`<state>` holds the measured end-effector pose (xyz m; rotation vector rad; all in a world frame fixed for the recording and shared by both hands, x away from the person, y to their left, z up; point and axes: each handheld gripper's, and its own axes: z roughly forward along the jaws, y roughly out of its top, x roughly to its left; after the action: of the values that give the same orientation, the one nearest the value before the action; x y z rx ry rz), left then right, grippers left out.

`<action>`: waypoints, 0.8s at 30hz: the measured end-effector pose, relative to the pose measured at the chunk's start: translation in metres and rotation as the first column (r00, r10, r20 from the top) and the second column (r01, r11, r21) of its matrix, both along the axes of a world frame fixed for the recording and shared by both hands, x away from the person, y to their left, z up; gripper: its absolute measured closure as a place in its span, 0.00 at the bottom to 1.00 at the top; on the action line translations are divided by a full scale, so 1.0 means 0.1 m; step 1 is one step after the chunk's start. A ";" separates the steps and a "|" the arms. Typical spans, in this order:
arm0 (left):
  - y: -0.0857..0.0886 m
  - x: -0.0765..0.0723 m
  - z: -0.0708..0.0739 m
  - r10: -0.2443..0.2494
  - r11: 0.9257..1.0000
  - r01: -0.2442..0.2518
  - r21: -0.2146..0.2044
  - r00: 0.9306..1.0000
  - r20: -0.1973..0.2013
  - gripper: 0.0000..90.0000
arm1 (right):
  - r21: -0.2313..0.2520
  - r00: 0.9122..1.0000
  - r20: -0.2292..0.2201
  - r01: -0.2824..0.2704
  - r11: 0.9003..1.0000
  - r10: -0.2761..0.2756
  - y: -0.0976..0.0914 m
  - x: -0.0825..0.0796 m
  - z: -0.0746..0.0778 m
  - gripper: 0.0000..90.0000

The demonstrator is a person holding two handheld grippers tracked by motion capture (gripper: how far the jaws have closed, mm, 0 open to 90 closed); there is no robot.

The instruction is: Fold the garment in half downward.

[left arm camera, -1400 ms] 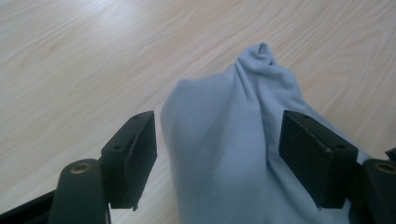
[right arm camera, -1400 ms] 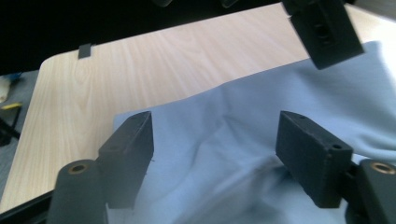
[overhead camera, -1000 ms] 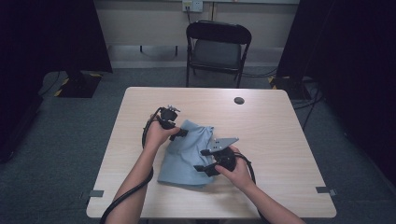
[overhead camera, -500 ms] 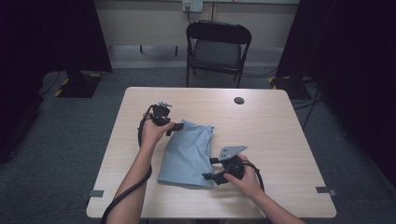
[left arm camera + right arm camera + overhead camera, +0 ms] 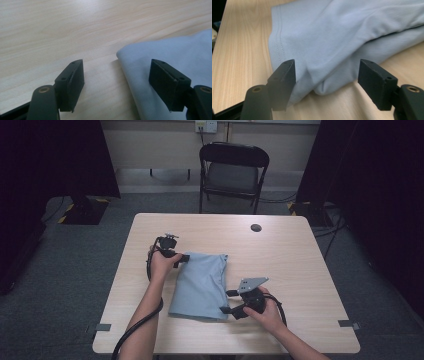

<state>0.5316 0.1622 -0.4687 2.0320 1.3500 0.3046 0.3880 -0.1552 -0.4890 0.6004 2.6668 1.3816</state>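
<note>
A light blue garment (image 5: 200, 285) lies folded into a tall rectangle at the middle of the wooden table (image 5: 300, 265). My left gripper (image 5: 184, 259) is at the cloth's far left corner, jaws open. In the left gripper view that gripper (image 5: 116, 63) has the cloth corner (image 5: 170, 50) lying between its jaws, untouched by the pads. My right gripper (image 5: 226, 301) rests at the near right corner, open too. In the right gripper view that gripper (image 5: 325, 65) frames the garment's thick folded edge (image 5: 332, 82) and stitched hem without pressing on it.
A small dark round disc (image 5: 256, 227) sits near the table's far edge. A black folding chair (image 5: 233, 170) stands beyond the table. Cables trail from both grippers along the forearms. Bare wood surrounds the garment on the left and right.
The right gripper has drawn back from on top of the cloth to its near right corner. The raised fold has settled flat. The left gripper has slipped slightly left and down to the far corner.
</note>
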 end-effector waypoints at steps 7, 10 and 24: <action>0.14 -0.20 0.17 -0.051 0.999 0.052 -0.016 0.998 0.030 0.30 | 0.006 0.999 0.009 0.033 0.999 -0.033 -0.19 -0.01 0.04 0.27; 0.19 -0.26 0.17 -0.071 0.997 0.072 -0.031 0.997 0.041 0.29 | -0.006 0.999 0.009 0.049 0.999 -0.049 -0.24 -0.01 0.02 0.26; 0.33 -0.64 0.13 -0.197 0.979 0.201 -0.032 0.975 0.098 0.27 | -0.017 0.997 0.019 0.081 0.997 -0.081 -0.44 0.04 0.05 0.17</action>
<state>0.4681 0.1954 -0.4555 2.0712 1.0764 0.2764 0.3921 -0.1992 -0.4845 0.6818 2.6063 1.3352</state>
